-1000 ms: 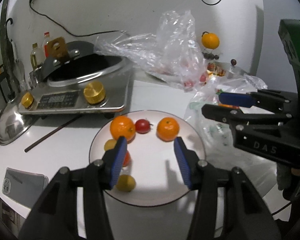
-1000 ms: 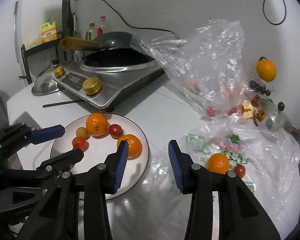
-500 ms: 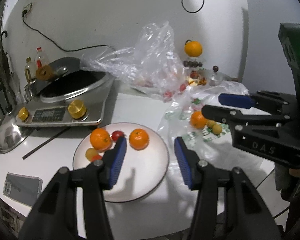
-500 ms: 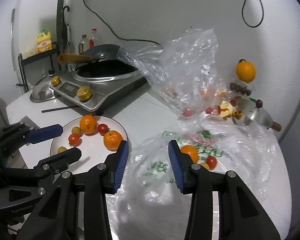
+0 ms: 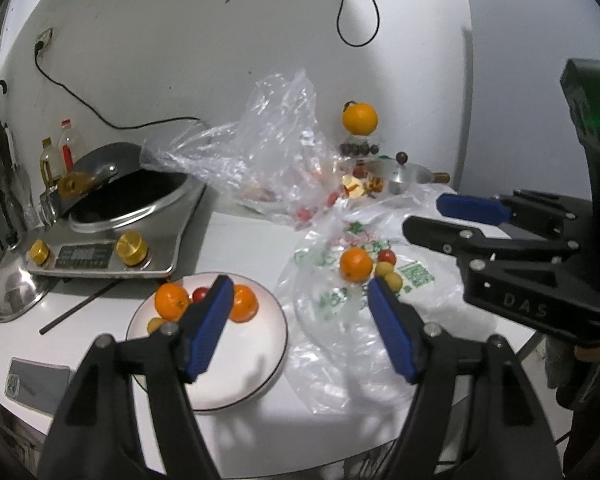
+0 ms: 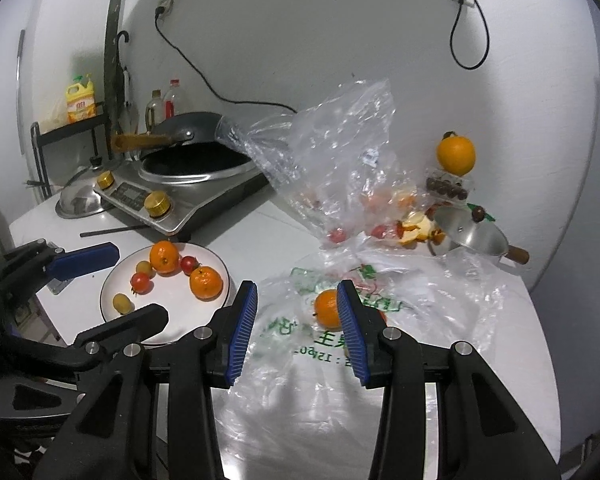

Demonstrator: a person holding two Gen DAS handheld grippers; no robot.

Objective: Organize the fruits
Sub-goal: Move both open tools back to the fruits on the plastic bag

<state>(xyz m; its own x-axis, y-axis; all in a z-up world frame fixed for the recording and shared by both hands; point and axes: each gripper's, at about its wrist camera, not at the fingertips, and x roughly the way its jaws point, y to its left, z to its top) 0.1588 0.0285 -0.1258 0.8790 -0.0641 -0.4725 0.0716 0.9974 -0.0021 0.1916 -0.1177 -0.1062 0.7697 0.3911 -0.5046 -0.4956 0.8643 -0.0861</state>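
A white plate [image 5: 256,376] [image 6: 168,320] holds two oranges [image 6: 206,282], red tomatoes [image 6: 141,282] and small yellow fruits [image 6: 123,303]. On a flat clear plastic bag [image 5: 340,352] [image 6: 412,344] lie one orange [image 5: 355,264] [image 6: 327,307], a red tomato [image 5: 387,256] and two small yellow fruits [image 5: 393,280]. My left gripper [image 5: 300,320] is open and empty, raised above the plate's right edge. My right gripper [image 6: 296,320] is open and empty, raised just left of the bag's orange.
An induction cooker with a black wok [image 5: 132,200] stands at the back left, a steel lid [image 5: 12,292] beside it. A crumpled clear bag [image 5: 268,168], an orange on a stand [image 5: 360,118] and a small steel pan [image 6: 476,236] are at the back. A phone [image 5: 36,380] lies near the front left edge.
Both grippers have pulled back and up, away from the plate. The views widened and swung right, bringing the bag's fruits into view. Both stay open and empty.
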